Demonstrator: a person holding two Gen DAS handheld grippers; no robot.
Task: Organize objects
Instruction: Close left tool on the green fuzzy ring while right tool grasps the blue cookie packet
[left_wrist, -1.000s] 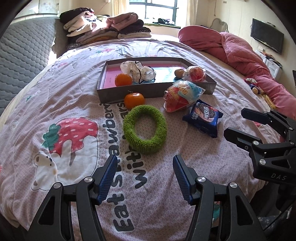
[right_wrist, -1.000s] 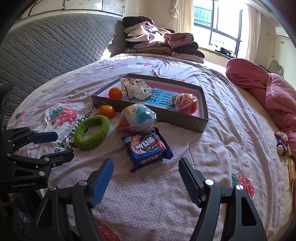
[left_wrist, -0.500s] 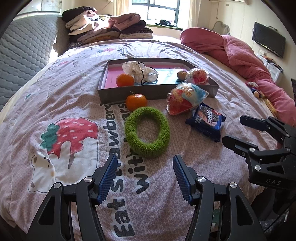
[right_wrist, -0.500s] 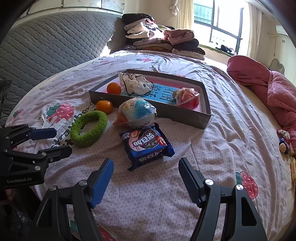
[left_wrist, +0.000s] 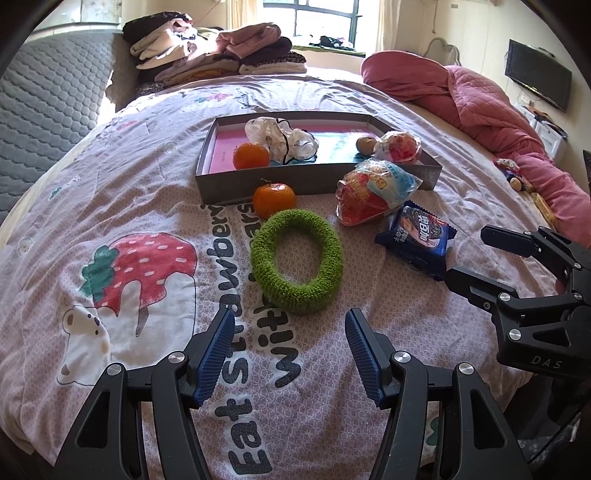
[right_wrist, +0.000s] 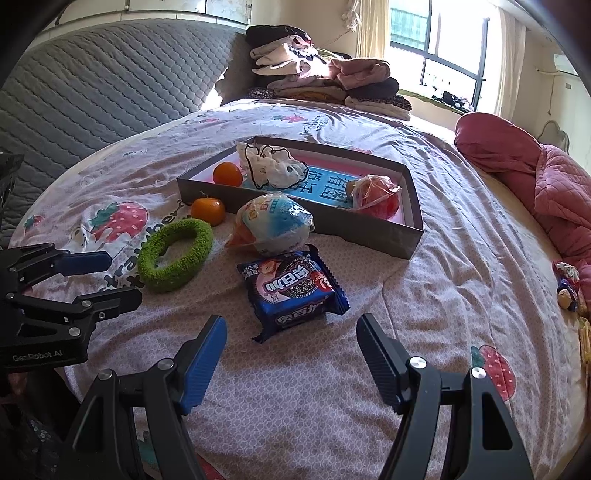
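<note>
Ring (left_wrist: 297, 260), green and fuzzy, is shown just before the box (left_wrist: 321, 179), beside an orange (left_wrist: 274, 199). Softness and lightness are judged; its near rim is best pinched. Left gripper (left_wrist: 290, 356) and right gripper (right_wrist: 291, 360) are held wide, empty.

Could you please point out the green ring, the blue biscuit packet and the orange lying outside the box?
green ring (left_wrist: 260, 258): left wrist view, left arc.
blue biscuit packet (right_wrist: 291, 290): right wrist view, wrapper centre.
orange (left_wrist: 274, 199): left wrist view, middle.

Black angular left hand-held gripper (left_wrist: 290, 354) and right hand-held gripper (right_wrist: 291, 360), blue ribbed pads, silver screws, white lettering on side.
</note>
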